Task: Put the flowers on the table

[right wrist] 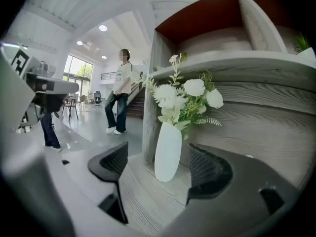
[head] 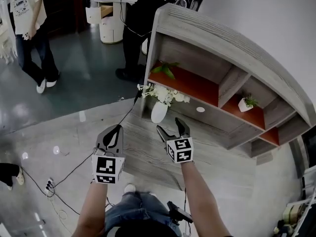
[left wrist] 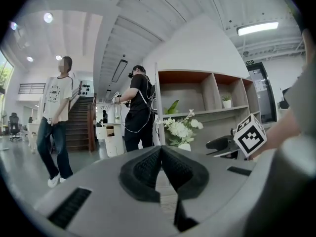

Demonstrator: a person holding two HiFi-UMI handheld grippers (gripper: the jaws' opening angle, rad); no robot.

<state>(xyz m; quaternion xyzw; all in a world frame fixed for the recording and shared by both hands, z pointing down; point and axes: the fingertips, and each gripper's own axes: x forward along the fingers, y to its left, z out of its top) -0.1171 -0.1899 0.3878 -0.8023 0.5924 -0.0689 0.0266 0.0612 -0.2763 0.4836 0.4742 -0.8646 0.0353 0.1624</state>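
You are holding both forearms stretched forward, side by side, pointing at the white vase (head: pixel 159 111).

The left gripper (head: pixel 117 128) is hanging short of the vase and off to its left. Its jaws are pressed together with nothing in them, which the left gripper view (left wrist: pixel 161 149) is showing plainly.

The right gripper (head: pixel 170 126) is sitting just before the vase, jaws spread wide. In the right gripper view (right wrist: pixel 158 154) the vase (right wrist: pixel 168 152) is lining up in the gap between the two jaws. Neither jaw is touching it.

The flowers (head: pixel 163 94) are standing upright in the vase, white heads with green sprigs (right wrist: pixel 182 95). The vase is resting on the grey wood table (head: pixel 148 157), close against the end post of the shelf unit (head: pixel 227 48).

Only the head view is showing a small potted plant (head: pixel 246 103) in a shelf bay far right of the vase.

Only the left gripper view is showing the right gripper's marker cube (left wrist: pixel 251 135) right of the flowers (left wrist: pixel 181 129).

A person in a white tee (right wrist: pixel 121 93) is standing left of the vase, well apart.
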